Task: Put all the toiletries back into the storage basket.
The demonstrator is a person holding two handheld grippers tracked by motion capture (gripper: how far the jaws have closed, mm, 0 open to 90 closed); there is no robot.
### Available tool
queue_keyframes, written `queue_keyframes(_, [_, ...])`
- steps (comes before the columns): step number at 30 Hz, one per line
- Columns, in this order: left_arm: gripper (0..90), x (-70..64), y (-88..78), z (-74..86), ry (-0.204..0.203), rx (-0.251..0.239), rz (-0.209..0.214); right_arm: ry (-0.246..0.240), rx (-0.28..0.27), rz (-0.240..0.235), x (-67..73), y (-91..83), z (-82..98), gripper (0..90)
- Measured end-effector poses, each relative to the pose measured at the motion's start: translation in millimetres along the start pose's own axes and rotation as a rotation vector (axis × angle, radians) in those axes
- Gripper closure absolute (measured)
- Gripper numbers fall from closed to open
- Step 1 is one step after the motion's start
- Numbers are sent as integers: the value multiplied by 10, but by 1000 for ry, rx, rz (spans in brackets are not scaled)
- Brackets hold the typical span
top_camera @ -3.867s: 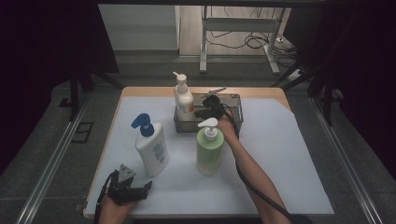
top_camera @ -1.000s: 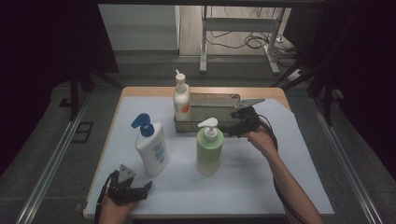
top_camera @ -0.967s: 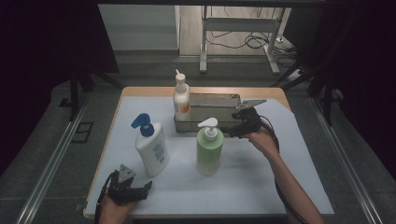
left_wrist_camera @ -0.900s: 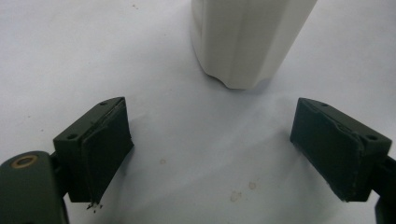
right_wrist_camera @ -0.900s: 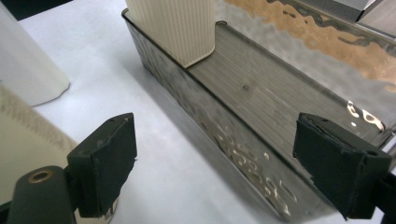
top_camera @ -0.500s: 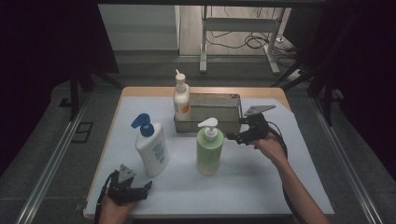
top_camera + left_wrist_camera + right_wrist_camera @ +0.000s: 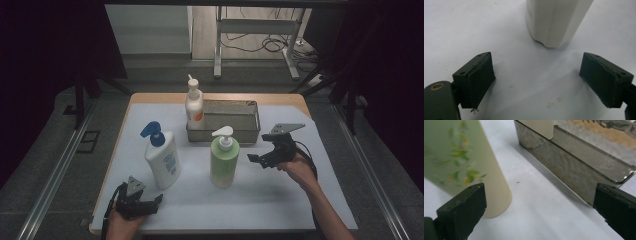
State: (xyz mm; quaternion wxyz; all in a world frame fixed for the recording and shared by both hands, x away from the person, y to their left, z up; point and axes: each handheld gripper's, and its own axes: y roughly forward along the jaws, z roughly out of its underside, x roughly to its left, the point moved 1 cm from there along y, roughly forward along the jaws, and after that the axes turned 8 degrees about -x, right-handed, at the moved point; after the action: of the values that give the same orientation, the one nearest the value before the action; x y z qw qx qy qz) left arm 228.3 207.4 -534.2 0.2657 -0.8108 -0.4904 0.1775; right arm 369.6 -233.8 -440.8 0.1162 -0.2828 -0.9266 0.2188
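High view: right forearm comes in from bottom right, angled toward centre, hand raised w/ right claw [image 7: 270, 155] off the bench [image 7: 310, 200], pointing left at the green bottle [image 7: 223, 159], near it, not touching. Jaws wide apart, nothing held; right gripper view has the bottle at left, metal tray [image 7: 584, 172] at right. Left hand low at bench's front-left edge; left claw [image 7: 137, 202] rests there, spread, empty, just before the white bottle [image 7: 161, 157]. Small bottle [image 7: 194, 104] stands in tray's left end.
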Motion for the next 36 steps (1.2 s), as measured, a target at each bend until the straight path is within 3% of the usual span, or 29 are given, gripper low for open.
queue_keyframes(17, [119, 0, -1, 1, 1, 0, 0, -24, 1, -94, 358, -71, 82, 0])
queue_keyframes(23, [119, 0, -1, 1, 0, 0, 0, -27, 14, -130, 484, -31, 85, 0])
queue_keyframes(36, [119, 0, -1, 1, 1, -1, 0, -68, 34, -160, 661, 89, 21, 0])
